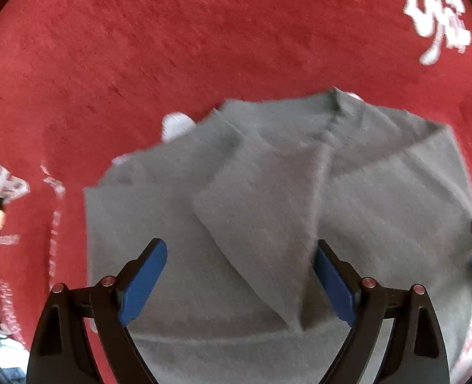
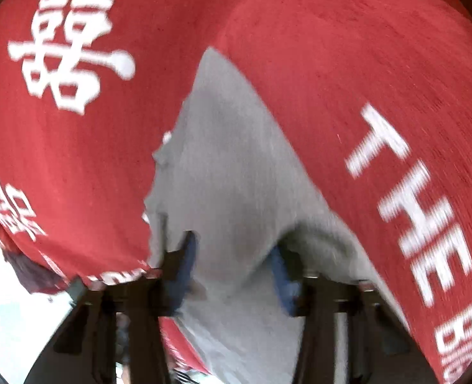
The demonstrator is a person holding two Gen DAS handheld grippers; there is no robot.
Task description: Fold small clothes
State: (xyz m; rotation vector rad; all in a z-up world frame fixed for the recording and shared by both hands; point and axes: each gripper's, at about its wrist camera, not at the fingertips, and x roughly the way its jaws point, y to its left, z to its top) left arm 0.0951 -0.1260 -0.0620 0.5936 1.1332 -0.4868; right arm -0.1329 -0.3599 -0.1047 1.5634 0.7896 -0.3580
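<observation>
Garment: a grey garment [image 1: 268, 211] lies on the red cloth [image 1: 140, 48], part folded, with a triangular flap turned over its middle.
Handling: judged light, limp knit; it will sag and drag and hold no shape, so it needs lifting by an edge or corner, not the middle.
Grip point: the flap's lower tip between the left fingers, or the near hem, looks the best hold.
Left gripper [image 1: 239, 281]: jaws wide apart, hovering over the garment, holding nothing.
Right gripper [image 2: 232, 272]: jaws apart with grey fabric bunched between them; the blur hides whether the pads touch it.
Around: white printed characters [image 2: 72, 48] and letters on the red cloth; white patches [image 1: 176, 124] peek out at the garment's far edge, what they are unclear.
In the way: nothing lies on the garment; the loose flap may slip open if dragged.
</observation>
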